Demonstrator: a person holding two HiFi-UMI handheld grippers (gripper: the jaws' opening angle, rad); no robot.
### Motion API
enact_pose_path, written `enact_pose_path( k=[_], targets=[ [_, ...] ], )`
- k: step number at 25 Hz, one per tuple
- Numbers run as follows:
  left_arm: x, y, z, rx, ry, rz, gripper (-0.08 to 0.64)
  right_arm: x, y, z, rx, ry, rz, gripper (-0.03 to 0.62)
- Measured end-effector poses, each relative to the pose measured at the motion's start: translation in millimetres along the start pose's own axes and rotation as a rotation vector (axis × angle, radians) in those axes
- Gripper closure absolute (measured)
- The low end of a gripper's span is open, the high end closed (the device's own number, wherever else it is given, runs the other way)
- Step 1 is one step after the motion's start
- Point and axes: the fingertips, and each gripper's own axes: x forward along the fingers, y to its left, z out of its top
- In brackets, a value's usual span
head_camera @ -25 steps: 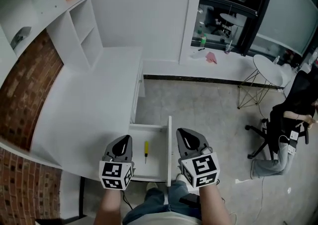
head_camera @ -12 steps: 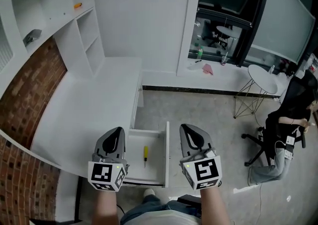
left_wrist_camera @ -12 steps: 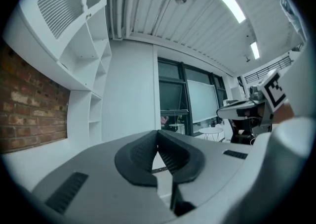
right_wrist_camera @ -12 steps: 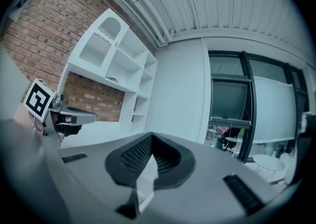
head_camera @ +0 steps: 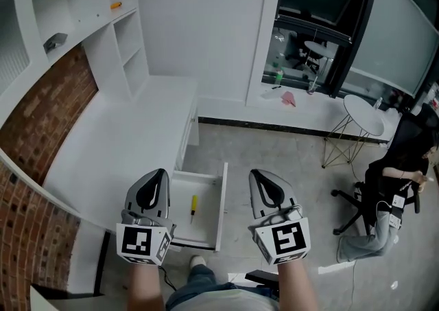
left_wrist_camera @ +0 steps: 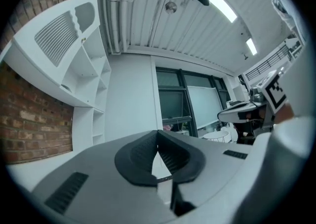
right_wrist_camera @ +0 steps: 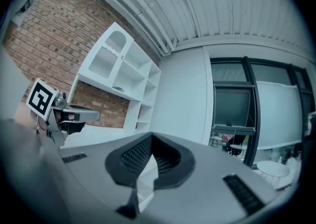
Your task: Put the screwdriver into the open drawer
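A yellow-handled screwdriver [head_camera: 193,205] lies inside the open white drawer [head_camera: 221,208], which is pulled out from the desk. My left gripper [head_camera: 159,174] hovers above the drawer's left side, its jaws shut and empty. My right gripper [head_camera: 259,174] floats to the right of the drawer over the floor, also shut with nothing in it. In the left gripper view the left gripper [left_wrist_camera: 158,133] has its pads closed together, pointing level at the room. The right gripper view shows the right gripper [right_wrist_camera: 151,137] with its pads meeting the same way.
A white desk [head_camera: 116,145] runs along a brick wall [head_camera: 38,124], with white shelves [head_camera: 120,42] above. A person sits in a chair [head_camera: 394,193] at the right, near a round white table [head_camera: 367,112]. My legs and foot [head_camera: 197,261] are below the drawer.
Both grippers have risen and now point more level; they sit a little farther apart in the head view. The screwdriver stays lying in the drawer.
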Motion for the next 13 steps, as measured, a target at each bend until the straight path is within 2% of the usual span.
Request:
enact_pose_path(
  k=[13],
  targets=[
    [-24,-32,21,0.047,-0.026,0.008,0.546,-44,-8,13,0.004,-0.049,0.002,0.583]
  ],
)
